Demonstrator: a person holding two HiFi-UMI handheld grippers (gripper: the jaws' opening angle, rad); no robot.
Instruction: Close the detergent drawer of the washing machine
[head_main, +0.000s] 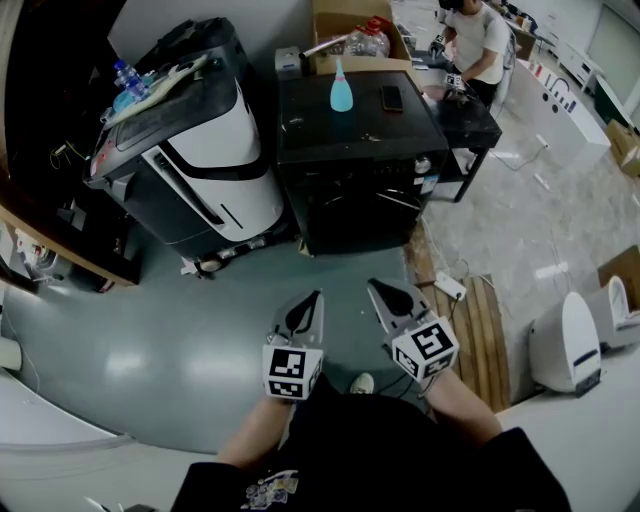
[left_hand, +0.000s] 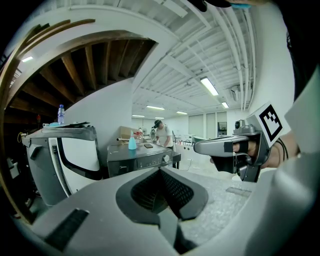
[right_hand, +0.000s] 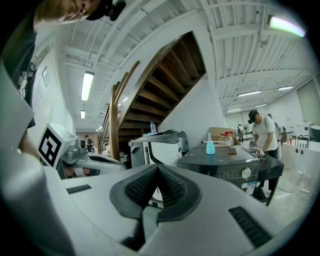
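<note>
The black washing machine (head_main: 355, 150) stands a step ahead of me, with a blue bottle (head_main: 341, 88) and a dark phone (head_main: 391, 97) on its lid. Its control panel with a round knob (right_hand: 245, 173) faces me; from here the panel looks flush and I cannot make out a drawer standing out. My left gripper (head_main: 310, 300) and right gripper (head_main: 377, 288) hover side by side over the grey floor, well short of the machine. Both are shut with nothing between the jaws, which also shows for the left gripper (left_hand: 160, 170) and the right gripper (right_hand: 157, 167) in their own views.
A white and black machine (head_main: 200, 150) leans to the left of the washer. A cardboard box (head_main: 355, 35) sits behind it. A person (head_main: 480, 40) works at a dark table at the back right. A wooden pallet (head_main: 480, 320) and white appliances (head_main: 570, 345) lie to my right.
</note>
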